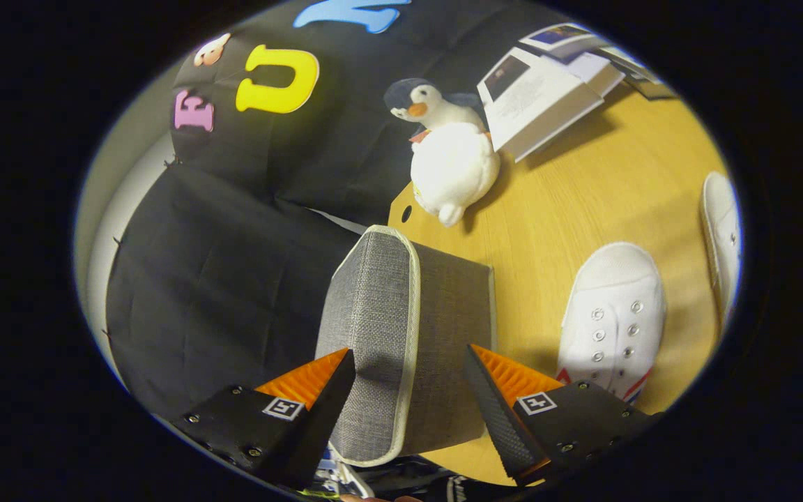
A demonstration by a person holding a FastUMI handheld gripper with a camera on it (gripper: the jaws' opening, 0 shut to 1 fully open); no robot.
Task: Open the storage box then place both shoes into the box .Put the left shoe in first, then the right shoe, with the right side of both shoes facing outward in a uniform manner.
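Observation:
A grey fabric storage box (436, 307) with pale trim stands on the wooden table (583, 188), its lid down. My gripper (410, 357) is open, with its fingers spread wide on either side of the box's trimmed lid edge. I cannot tell whether either finger touches the fabric. To the right of the box lies a white canvas shoe (614, 314) with metal eyelets, toe pointing away from me. A second white shoe (721, 230) lies farther right, only partly in sight.
A plush penguin (454, 164) sits on the table beyond the box. Behind it lie open booklets (541, 90). The black cloth wall (220, 279) hangs close on the left of the box, just off the table's edge.

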